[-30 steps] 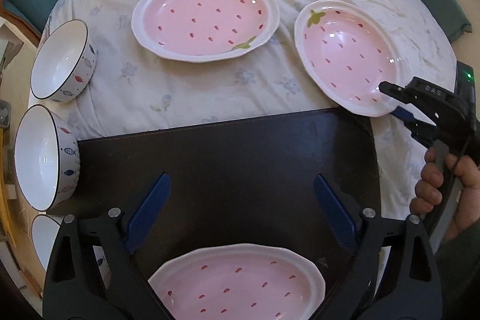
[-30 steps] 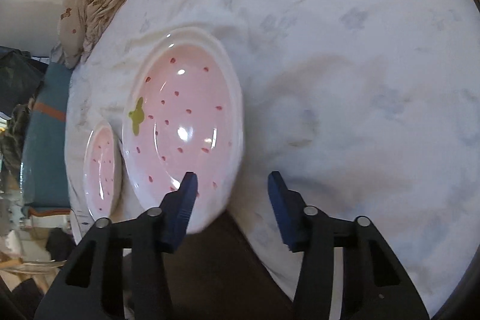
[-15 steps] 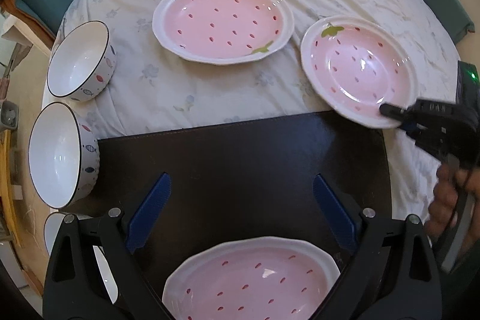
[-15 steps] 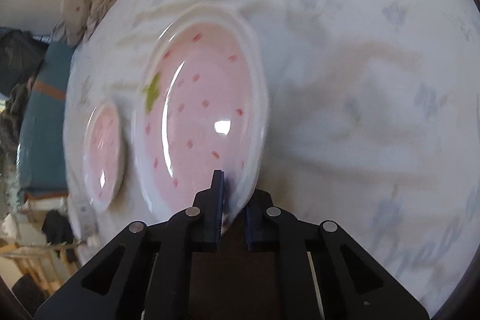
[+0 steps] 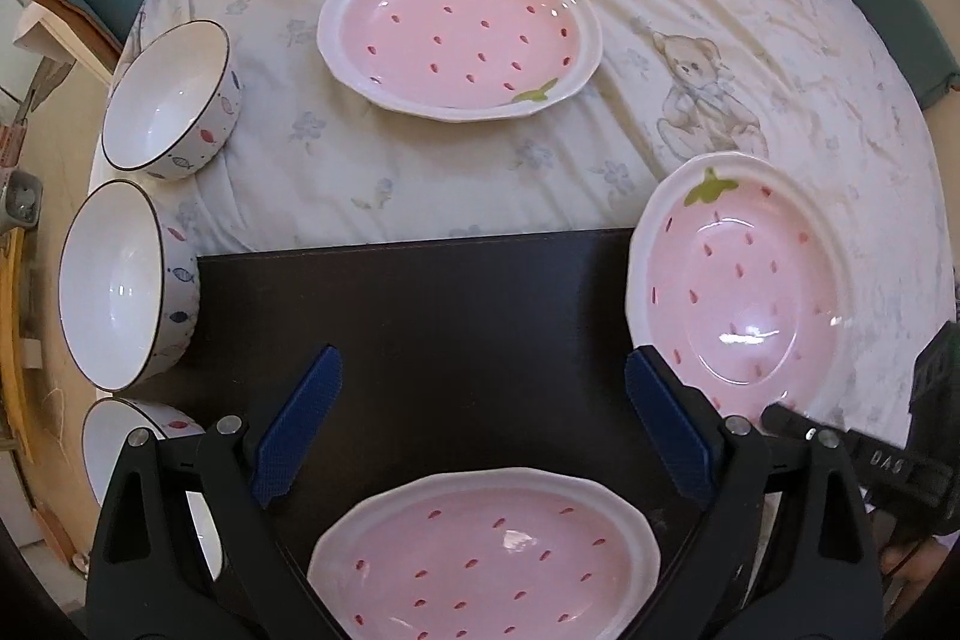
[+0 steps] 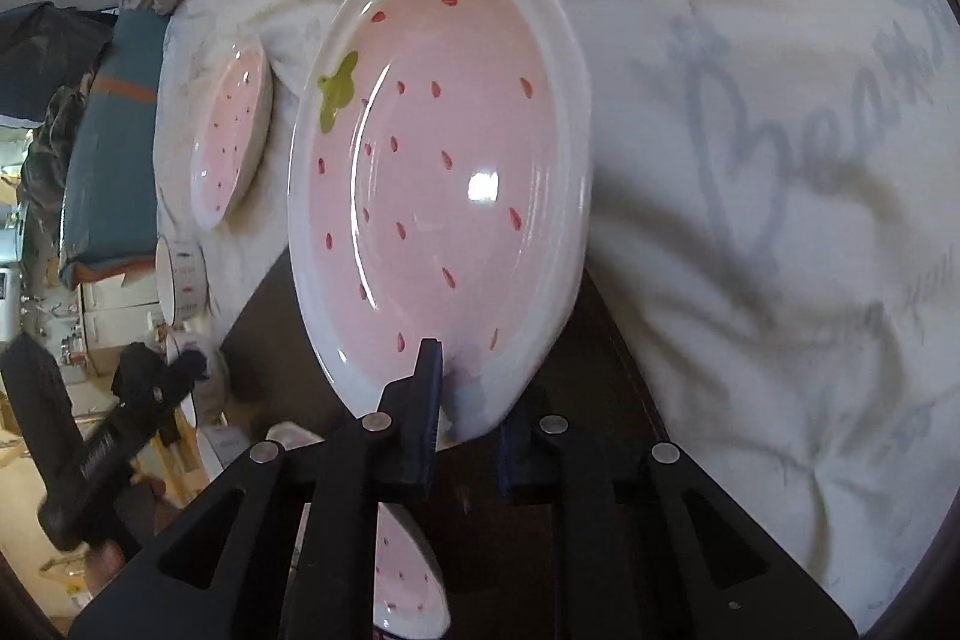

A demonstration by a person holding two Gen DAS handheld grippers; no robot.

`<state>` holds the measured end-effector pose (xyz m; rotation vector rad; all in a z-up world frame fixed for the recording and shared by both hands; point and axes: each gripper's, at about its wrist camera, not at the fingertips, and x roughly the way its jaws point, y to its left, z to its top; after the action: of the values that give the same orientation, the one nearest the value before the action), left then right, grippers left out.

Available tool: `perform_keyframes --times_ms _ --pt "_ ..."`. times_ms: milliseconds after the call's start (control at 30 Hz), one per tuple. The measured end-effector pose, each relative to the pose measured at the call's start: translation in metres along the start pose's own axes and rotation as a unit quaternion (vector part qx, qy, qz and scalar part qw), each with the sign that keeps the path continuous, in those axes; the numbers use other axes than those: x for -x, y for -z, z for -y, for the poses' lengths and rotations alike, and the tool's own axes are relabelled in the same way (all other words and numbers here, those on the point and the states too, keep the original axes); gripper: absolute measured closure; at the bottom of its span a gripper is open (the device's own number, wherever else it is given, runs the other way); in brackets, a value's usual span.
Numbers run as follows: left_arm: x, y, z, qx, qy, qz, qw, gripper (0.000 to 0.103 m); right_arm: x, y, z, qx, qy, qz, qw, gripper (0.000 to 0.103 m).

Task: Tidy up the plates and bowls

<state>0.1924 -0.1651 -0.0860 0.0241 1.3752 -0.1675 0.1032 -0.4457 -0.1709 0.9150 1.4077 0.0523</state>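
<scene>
The pink plate (image 6: pixel 444 172) is clamped by its near rim in the right gripper (image 6: pixel 465 400), whose blue pads have just been closing on that rim, one over the pink face and one beneath. The plate tilts, its near part over the right edge of the dark board (image 5: pixel 420 328) and its far part over the pale bedsheet (image 5: pixel 456 160). A second pink plate (image 5: pixel 462 34) lies flat on the sheet farther off, well apart from the held one, with bare sheet between them. A third pink plate (image 5: pixel 480 556) sits at the near edge of the board, just under the left gripper (image 5: pixel 480 430), which gapes wide with nothing between its fingers. Most of the board's middle is bare. Three white bowls (image 5: pixel 174 94) line the left side, the middle bowl (image 5: pixel 120 286) touching the board's left edge.
</scene>
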Motion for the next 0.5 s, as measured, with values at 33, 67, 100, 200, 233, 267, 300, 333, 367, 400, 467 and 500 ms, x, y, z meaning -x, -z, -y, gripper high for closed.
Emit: perform_keyframes --times_ms 33,67,100,200,233,267,300,333,367,400,467,500 --pt "-0.001 0.0 0.001 -0.001 0.006 -0.002 1.0 0.009 0.0 0.001 0.004 -0.002 0.002 -0.005 1.0 0.077" --pt "-0.002 0.0 0.002 -0.002 0.014 -0.005 0.9999 0.009 -0.001 0.004 0.007 -0.004 0.014 -0.014 1.0 0.074" --pt "-0.003 0.0 0.004 -0.004 0.023 -0.007 0.9997 0.009 -0.004 0.005 0.011 -0.008 0.039 -0.029 0.999 0.073" --pt "-0.006 0.0 0.01 -0.009 0.037 -0.019 0.9991 0.012 0.012 0.01 0.014 -0.004 0.057 -0.005 0.998 0.071" --pt "-0.007 -0.001 0.012 -0.01 0.039 -0.022 0.9989 0.014 0.02 0.011 0.014 0.004 0.066 0.007 0.998 0.071" --pt "-0.008 -0.002 0.014 -0.01 0.04 -0.023 0.9989 0.022 0.024 0.01 0.015 0.004 0.073 0.015 0.997 0.071" --pt "-0.009 -0.005 0.015 -0.007 0.04 -0.021 0.999 0.029 0.033 0.008 0.018 -0.001 0.083 0.035 0.996 0.071" --pt "-0.01 -0.008 0.016 -0.002 0.042 -0.018 0.9989 0.029 0.038 0.003 0.021 -0.006 0.083 0.053 0.995 0.071" --pt "-0.011 -0.011 0.017 0.003 0.045 -0.016 0.9989 0.029 0.044 -0.002 0.024 -0.013 0.076 0.07 0.995 0.071" --pt "-0.014 -0.015 0.018 0.008 0.047 -0.016 0.9987 0.029 0.051 -0.007 0.029 -0.02 0.066 0.088 0.994 0.071" --pt "-0.021 -0.022 0.024 0.011 0.057 -0.023 0.998 0.029 0.057 -0.016 0.035 -0.026 0.06 0.107 0.992 0.071" --pt "-0.026 -0.025 0.027 0.009 0.057 -0.025 0.998 0.029 0.058 -0.022 0.039 -0.029 0.056 0.112 0.992 0.071"
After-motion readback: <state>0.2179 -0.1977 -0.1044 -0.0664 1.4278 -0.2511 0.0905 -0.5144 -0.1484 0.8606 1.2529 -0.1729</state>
